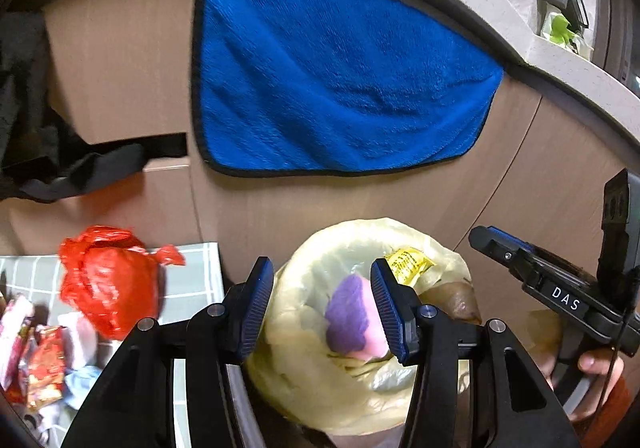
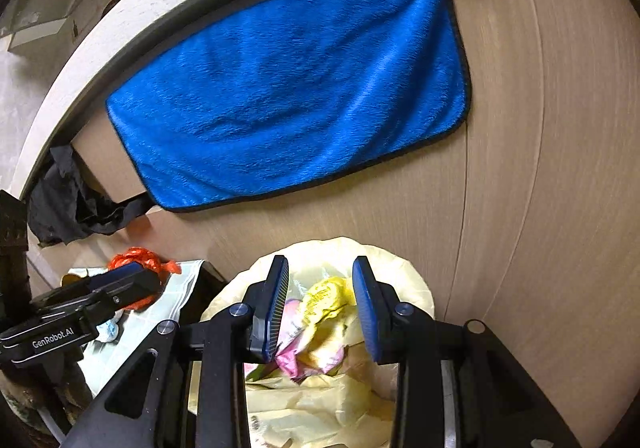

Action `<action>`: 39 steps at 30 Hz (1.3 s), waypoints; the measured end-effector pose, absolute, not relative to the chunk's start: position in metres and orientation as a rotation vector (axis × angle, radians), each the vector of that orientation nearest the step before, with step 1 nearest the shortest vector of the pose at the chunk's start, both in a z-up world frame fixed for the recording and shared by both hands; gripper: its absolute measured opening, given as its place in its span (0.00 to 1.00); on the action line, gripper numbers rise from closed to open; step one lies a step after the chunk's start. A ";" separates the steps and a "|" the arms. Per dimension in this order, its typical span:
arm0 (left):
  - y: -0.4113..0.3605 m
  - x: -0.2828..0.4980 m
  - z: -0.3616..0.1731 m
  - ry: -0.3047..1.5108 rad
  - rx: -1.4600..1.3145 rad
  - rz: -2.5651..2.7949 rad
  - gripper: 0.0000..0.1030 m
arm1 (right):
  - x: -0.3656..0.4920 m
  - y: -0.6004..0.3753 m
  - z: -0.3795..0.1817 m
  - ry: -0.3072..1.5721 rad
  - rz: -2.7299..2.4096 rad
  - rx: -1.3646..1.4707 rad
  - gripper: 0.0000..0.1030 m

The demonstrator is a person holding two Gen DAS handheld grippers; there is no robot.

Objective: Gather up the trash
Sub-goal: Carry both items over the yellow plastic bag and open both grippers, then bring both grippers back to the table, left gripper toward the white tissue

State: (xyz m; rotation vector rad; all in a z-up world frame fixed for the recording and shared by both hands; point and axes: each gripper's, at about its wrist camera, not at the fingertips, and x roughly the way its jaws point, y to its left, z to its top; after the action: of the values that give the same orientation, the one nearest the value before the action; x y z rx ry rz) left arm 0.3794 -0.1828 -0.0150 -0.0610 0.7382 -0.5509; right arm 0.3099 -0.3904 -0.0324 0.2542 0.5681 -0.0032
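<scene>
A bin lined with a pale yellow bag (image 1: 320, 380) (image 2: 312, 408) stands against the cabinet front. In it lie a purple and pink piece of trash (image 1: 346, 316), a yellow wrapper (image 1: 408, 264) (image 2: 324, 298) and a pink wrapper (image 2: 292, 356). My left gripper (image 1: 320, 268) hangs open over the bin; the purple piece shows between its fingers and the pads do not press on it. My right gripper (image 2: 321, 262) is also open above the bin, over the yellow and pink wrappers and clear of them. Each gripper shows in the other's view: the right gripper (image 1: 486, 238) and the left gripper (image 2: 152, 280).
A blue towel (image 1: 328, 68) (image 2: 288, 88) hangs on the cabinet door behind the bin. To the left, a low table with a checked cover (image 1: 192, 280) (image 2: 132, 332) bears a red plastic bag (image 1: 108, 280) (image 2: 140, 254) and several snack wrappers (image 1: 44, 364). Black cloth (image 1: 40, 152) hangs at the far left.
</scene>
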 end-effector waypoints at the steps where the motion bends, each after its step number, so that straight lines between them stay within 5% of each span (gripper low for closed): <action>1: -0.178 0.377 -0.013 0.738 -0.064 -0.551 0.50 | 0.309 -0.386 -0.031 0.567 -0.004 0.247 0.31; 17: -0.040 0.342 0.002 0.686 -0.088 -0.435 0.50 | 0.295 -0.265 -0.006 0.581 0.133 0.156 0.31; 29: 0.150 0.318 -0.005 0.675 -0.159 -0.250 0.50 | 0.288 -0.084 -0.054 0.760 0.462 0.001 0.30; 39: 0.235 0.298 -0.043 0.737 -0.243 -0.131 0.50 | 0.289 0.015 -0.100 0.926 0.641 -0.033 0.30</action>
State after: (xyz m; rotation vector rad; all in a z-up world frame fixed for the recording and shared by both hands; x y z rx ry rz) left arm 0.2982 0.2347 -0.0427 -0.2427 0.7371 -0.1306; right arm 0.2890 0.0155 -0.0997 -0.0325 0.9265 0.6406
